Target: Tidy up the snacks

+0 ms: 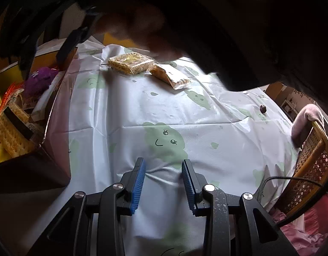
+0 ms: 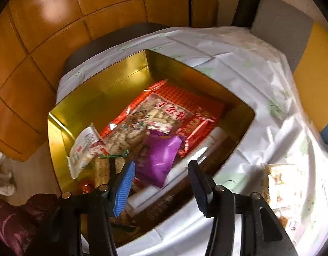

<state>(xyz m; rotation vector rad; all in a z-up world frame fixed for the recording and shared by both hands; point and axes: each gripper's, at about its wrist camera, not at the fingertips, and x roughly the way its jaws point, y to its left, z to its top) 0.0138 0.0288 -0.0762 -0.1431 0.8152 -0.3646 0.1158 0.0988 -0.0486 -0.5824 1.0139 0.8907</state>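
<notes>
Gold tin (image 2: pixel 95 98) holds purple packet (image 2: pixel 158 160) beneath right gripper (image 2: pixel 161 168).

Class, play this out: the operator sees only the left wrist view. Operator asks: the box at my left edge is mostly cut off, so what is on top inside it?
Observer: A purple packet lies on top, in the gold box.
Operator: Is the right gripper carrying anything?
Observer: No, the right gripper is open and empty above the box.
Operator: Anything else in there?
Observer: A white wrapped snack leans at the box's left side.
</notes>
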